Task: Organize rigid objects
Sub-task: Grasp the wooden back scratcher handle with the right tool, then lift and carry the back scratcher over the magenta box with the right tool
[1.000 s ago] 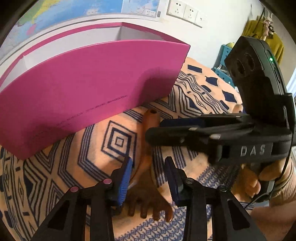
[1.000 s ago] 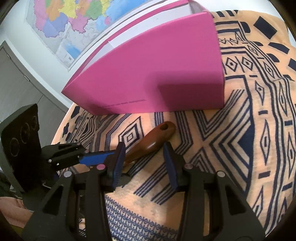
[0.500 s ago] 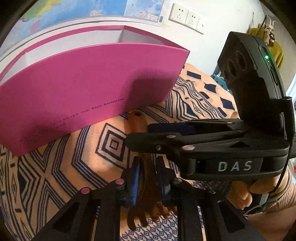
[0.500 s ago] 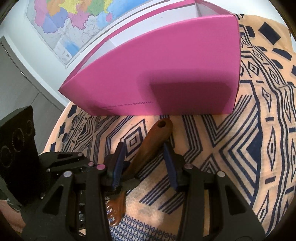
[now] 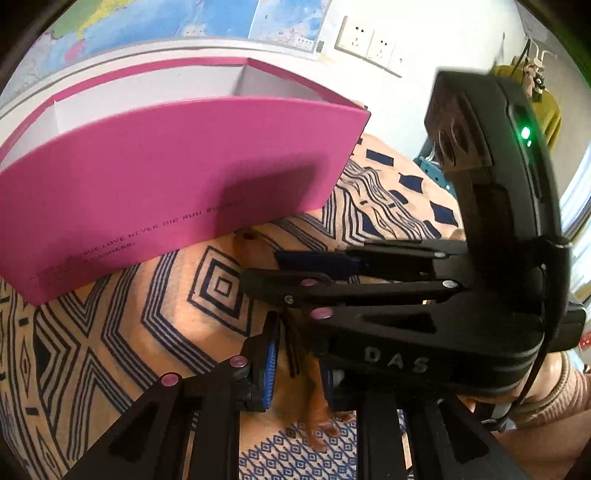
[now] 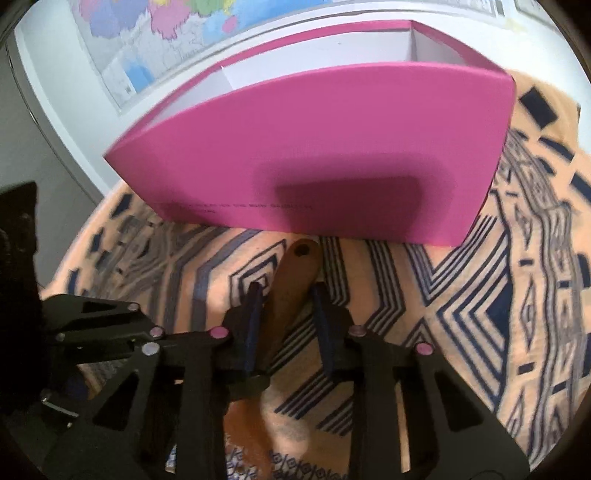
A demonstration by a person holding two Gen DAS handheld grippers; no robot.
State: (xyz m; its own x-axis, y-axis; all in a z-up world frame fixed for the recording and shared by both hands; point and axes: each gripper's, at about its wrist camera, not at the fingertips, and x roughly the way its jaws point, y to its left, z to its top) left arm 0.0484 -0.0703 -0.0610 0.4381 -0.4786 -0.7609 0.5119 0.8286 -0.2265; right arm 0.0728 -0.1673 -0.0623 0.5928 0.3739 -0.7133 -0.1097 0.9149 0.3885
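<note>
A brown wooden comb (image 6: 291, 284) lies on the patterned cloth, handle toward the pink box (image 6: 332, 147). My right gripper (image 6: 286, 325) straddles the comb's handle with its jaws a little wider than the handle, open. My left gripper (image 5: 295, 354) is closed on the comb's toothed end (image 5: 314, 406), its blue pads (image 5: 271, 354) against the comb. In the left wrist view the right gripper (image 5: 317, 271) crosses above the comb and hides most of it. The pink box (image 5: 177, 184) stands just behind, open at the top with white inner walls.
The orange cloth with dark blue patterns (image 6: 480, 314) covers the surface. A wall map (image 5: 166, 22) and sockets (image 5: 369, 44) are behind the box. A hand holds the right gripper at the right edge of the left wrist view (image 5: 554, 391).
My left gripper closed on the comb's toothed end. My right gripper moved over the handle and its jaws narrowed around it. Both views shifted closer to the pink box.
</note>
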